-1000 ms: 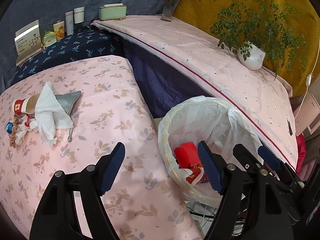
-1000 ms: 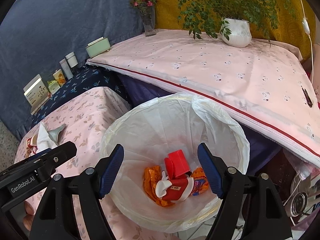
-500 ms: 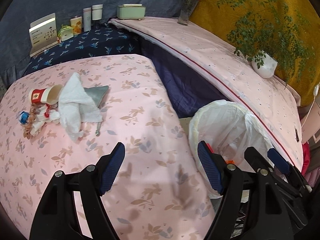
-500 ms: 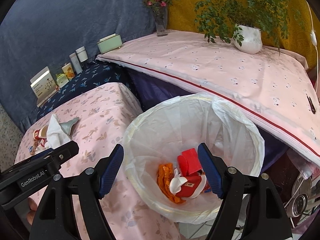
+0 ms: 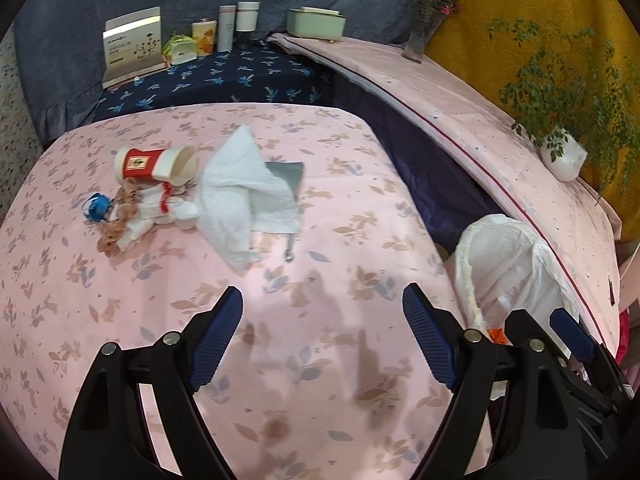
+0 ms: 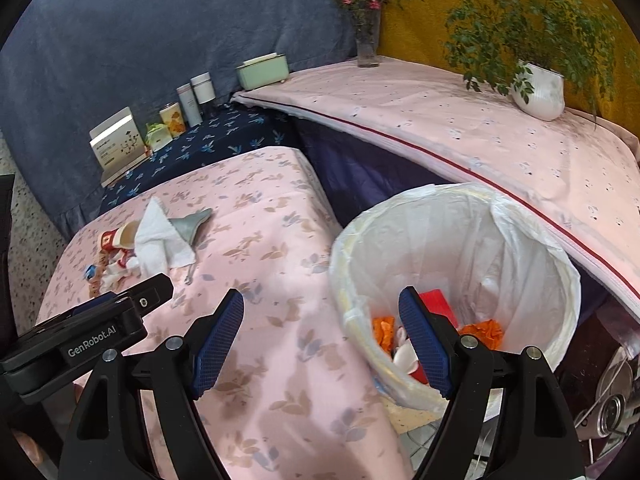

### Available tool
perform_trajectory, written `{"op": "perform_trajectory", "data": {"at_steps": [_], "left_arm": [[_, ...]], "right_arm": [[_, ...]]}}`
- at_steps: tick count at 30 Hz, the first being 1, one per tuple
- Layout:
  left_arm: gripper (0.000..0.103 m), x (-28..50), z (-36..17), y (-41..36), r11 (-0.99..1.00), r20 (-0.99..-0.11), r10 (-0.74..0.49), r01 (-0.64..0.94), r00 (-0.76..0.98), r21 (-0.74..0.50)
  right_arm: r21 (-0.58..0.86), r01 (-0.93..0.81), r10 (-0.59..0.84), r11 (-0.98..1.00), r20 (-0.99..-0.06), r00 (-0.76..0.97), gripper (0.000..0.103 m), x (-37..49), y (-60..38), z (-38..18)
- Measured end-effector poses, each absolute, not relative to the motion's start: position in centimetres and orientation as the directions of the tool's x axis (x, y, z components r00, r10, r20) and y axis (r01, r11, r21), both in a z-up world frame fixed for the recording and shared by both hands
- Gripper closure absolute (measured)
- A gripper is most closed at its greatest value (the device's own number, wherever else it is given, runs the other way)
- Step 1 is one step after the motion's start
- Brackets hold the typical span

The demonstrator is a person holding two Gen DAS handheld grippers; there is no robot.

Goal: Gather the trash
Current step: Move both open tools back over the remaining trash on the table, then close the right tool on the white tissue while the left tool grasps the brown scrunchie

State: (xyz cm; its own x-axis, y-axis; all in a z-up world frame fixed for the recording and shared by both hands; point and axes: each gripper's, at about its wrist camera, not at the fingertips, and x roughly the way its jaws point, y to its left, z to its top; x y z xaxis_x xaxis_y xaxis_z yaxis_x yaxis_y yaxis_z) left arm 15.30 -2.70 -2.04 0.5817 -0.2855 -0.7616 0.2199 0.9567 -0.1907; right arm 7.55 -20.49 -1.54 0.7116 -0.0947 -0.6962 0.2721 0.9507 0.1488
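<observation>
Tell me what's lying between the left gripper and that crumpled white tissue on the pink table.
Nothing: in the left wrist view, only bare floral cloth lies between the open left gripper and the white tissue. A small metal piece sits beside the tissue's near edge.

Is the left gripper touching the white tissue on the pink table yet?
Apart. In the left wrist view, bare pink cloth separates the open left gripper from the white tissue, which lies well beyond its fingers.

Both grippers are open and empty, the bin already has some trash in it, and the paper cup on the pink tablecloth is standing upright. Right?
Not quite: the paper cup lies on its side, as the left wrist view shows. The left gripper and right gripper are open and empty, and the bin already holds trash.
</observation>
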Motion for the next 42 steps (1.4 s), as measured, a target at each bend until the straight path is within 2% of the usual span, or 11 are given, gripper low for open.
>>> {"op": "perform_trajectory", "data": {"at_steps": [22, 27, 36, 42], "left_arm": [[0.024, 17.6, -4.5, 10.7, 0.983, -0.777, -0.155, 0.017, 0.61, -0.183], [0.024, 18.1, -4.8, 12.8, 0.982, -0.773, -0.149, 0.003, 0.616, -0.187], [0.024, 19.8, -5.4, 15.3, 0.979, -0.774, -0.148, -0.018, 0.616, -0.202], [0.024, 21.2, -5.3, 15.5, 0.973, -0.768, -0.182, 0.0, 0.614, -0.231]], "right_arm": [[0.145, 0.136, 0.016, 0.98, -0.739, 0.674, 0.029, 12.2, -11.0, -3.4], [0.138, 0.09, 0.045, 0.986, -0.752, 0.658, 0.033, 14.2, -8.2, -4.1], [0.123, 0.044, 0.067, 0.991, -0.767, 0.639, 0.035, 17.5, -4.6, -5.5], [0.132, 0.044, 0.077, 0.99, -0.78, 0.621, 0.039, 19.9, -4.0, -6.3]]}}
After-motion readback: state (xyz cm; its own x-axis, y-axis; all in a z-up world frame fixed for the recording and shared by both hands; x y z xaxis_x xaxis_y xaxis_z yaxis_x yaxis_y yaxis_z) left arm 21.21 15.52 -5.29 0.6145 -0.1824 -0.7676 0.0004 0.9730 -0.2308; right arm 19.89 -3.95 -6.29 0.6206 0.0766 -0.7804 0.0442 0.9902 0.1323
